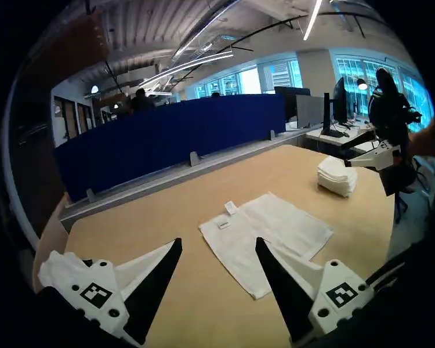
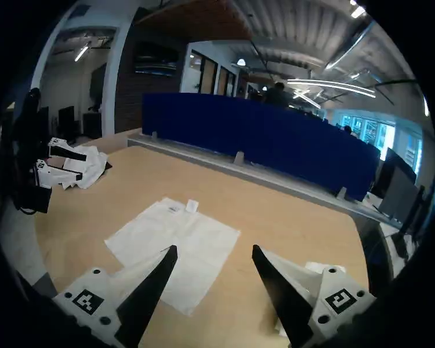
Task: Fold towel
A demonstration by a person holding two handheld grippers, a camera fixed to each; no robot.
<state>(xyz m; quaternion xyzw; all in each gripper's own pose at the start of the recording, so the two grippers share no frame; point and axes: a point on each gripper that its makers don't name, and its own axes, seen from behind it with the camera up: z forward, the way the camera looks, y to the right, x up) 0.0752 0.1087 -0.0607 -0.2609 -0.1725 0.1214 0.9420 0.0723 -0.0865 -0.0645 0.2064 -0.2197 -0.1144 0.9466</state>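
A white towel (image 1: 267, 235) lies spread flat on the wooden table (image 1: 159, 214), with its label near the far edge. My left gripper (image 1: 217, 240) hovers open just short of the towel's near edge, nothing between its fingers. In the right gripper view the same towel (image 2: 177, 246) lies ahead and slightly left. My right gripper (image 2: 213, 248) is open above its near corner and holds nothing. Farther off, the right gripper (image 1: 356, 162) hangs at the table's right end, and the left gripper (image 2: 81, 166) sits at the far left.
A stack of folded white towels (image 1: 337, 176) rests near the table's right end. A loose pile of white towels (image 2: 90, 165) lies at the opposite end. A blue partition (image 1: 177, 136) runs along the table's far side. Monitors (image 1: 339, 101) stand beyond.
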